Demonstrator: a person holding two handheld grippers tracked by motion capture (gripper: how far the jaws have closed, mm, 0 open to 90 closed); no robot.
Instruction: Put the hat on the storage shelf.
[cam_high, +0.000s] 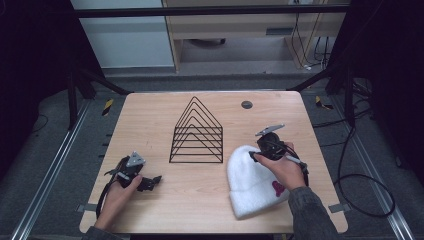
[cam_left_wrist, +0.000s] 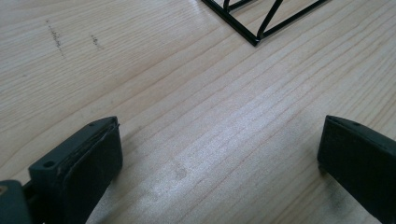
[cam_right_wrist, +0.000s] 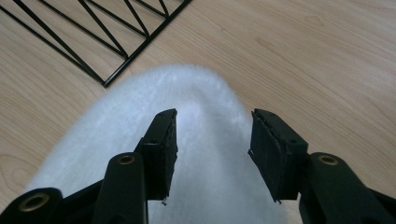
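A fluffy white hat (cam_high: 250, 185) with a red mark lies flat at the front right of the wooden table (cam_high: 150, 120). My right gripper (cam_high: 255, 156) points down onto the hat's far end. In the right gripper view its jaws (cam_right_wrist: 212, 140) stand half apart over the white hat (cam_right_wrist: 140, 102), and a soft ridge of fabric rises between the pads. I cannot see the pads pressing on it. My left gripper (cam_high: 152, 181) rests at the front left, open (cam_left_wrist: 219, 154) over bare wood. A black wire rack (cam_high: 197, 132) stands mid-table between the two hands.
The wire rack's corner (cam_left_wrist: 261, 18) lies just ahead of the left jaws, and its base (cam_right_wrist: 93, 42) sits close beyond the hat. A dark round grommet (cam_high: 246, 104) is set in the table's far side. Cables trail over the floor at right.
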